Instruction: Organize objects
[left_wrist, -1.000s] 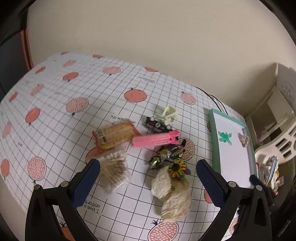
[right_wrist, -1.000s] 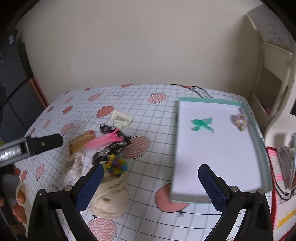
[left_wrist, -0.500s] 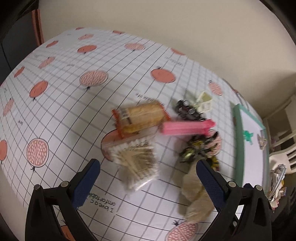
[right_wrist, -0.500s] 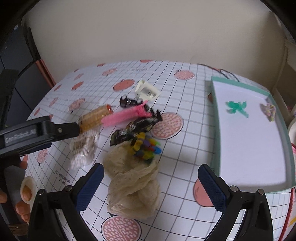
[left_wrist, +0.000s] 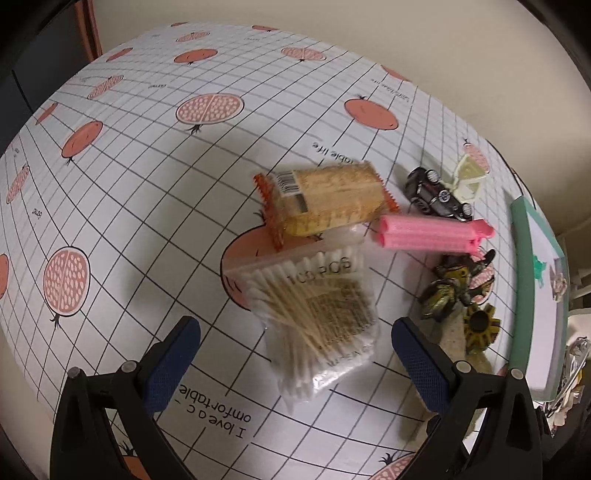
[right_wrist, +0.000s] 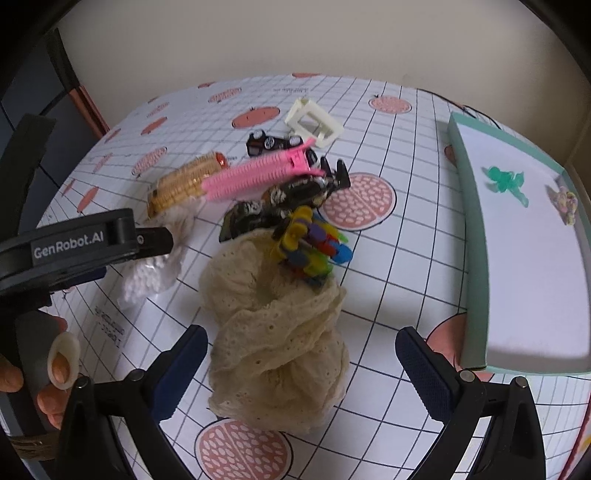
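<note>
Change since earlier: both our tongs have come closer to the pile; the cotton swab bag, off to the left tongs' left a second ago, now sits between their fingers, and the lace cloth now fills the gap of the right tongs.
Left tongs (left_wrist: 295, 354): spread wide, holding nothing; we see both blue pads clear of the bag.
Cotton swab bag (left_wrist: 317, 314): lies on the bench (left_wrist: 147, 192) directly ahead of the left tongs, its near end between the fingers, not touching either that we can tell.
Cracker packet (left_wrist: 328, 203): just beyond the swab bag, overlapping its far edge.
Pink clip (left_wrist: 432, 232): ahead and right of the left tongs, its end touching the cracker packet.
Toy car (left_wrist: 436, 195): beyond the pink clip, beside a cream plastic frame (left_wrist: 467, 177).
Right tongs (right_wrist: 301, 363): also wide open and empty.
Lace cloth (right_wrist: 277, 332): bunched on the bench between the right tongs' fingers, its near end reaching in between the pads; contact we cannot tell.
Coloured gear toy (right_wrist: 310, 247): rests on the far end of the lace cloth, straight ahead.
Black and yellow robot toy (right_wrist: 288, 203): beyond the gear toy, under the pink clip's tip.
Teal tray (right_wrist: 476, 258): right of the right tongs, holding a green figure (right_wrist: 506, 181) and a small pastel ring (right_wrist: 565, 199) near its far end.
Hand (right_wrist: 33, 369): at far left of the right view, gripping the left tool's handle.
</note>
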